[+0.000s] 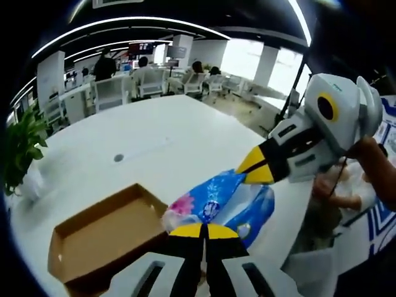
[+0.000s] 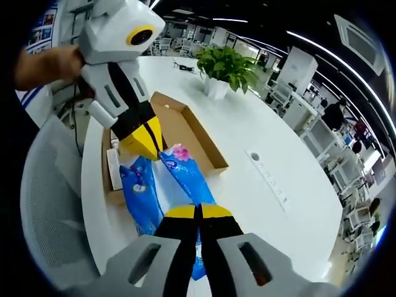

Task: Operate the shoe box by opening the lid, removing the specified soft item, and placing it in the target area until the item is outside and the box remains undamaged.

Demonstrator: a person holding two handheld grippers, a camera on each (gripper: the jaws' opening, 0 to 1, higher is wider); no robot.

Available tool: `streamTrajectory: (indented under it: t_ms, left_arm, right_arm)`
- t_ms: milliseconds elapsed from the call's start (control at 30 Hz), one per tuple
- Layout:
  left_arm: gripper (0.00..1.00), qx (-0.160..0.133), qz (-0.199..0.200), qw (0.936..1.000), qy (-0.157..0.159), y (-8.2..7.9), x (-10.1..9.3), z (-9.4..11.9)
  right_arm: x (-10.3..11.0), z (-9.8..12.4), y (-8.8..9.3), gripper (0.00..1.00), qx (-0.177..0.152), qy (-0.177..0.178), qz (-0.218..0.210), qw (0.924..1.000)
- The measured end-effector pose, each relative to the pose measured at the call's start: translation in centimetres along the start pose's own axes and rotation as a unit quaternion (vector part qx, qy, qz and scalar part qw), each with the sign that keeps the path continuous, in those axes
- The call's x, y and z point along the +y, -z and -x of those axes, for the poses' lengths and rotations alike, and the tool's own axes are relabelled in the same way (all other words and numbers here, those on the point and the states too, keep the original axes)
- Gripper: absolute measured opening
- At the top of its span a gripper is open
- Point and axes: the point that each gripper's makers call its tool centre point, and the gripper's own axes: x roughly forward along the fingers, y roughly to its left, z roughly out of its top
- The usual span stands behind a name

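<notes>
The white table [image 1: 154,142] spans both views. On it lies the open cardboard shoe box [image 1: 99,238]; in the left gripper view it sits at 8 o'clock, interior visible and brown.

The soft item, a blue plastic package [image 1: 213,201] with a pink flower print, is outside the box and stretched between the two grippers above the table edge. In the right gripper view the package [image 2: 185,176] runs from centre toward 6 o'clock, with the box [image 2: 185,133] beyond it at 12 o'clock.

The left gripper [image 1: 201,230] has its yellow-tipped jaws closed together on the package's near end. The right gripper [image 1: 255,168] enters at 3 o'clock, tips pinched on the far end. In the right gripper view, the right gripper [image 2: 198,211] is likewise clamped on the package, and the left gripper [image 2: 148,145] grips it at 11 o'clock.

A potted plant [image 2: 226,68] stands at 12 o'clock.
</notes>
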Motion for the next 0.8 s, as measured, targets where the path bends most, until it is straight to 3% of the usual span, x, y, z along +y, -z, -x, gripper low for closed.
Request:
streamTrajectory:
  t_ms: [800]
  left_arm:
    - [0.00, 0.015, -0.028, 0.9982, 0.050, -2.3, -5.7, -6.2]
  right_arm:
    - [-4.2, 3.6, 6.8, 0.00, 0.016, 0.022, -0.018, 0.9995]
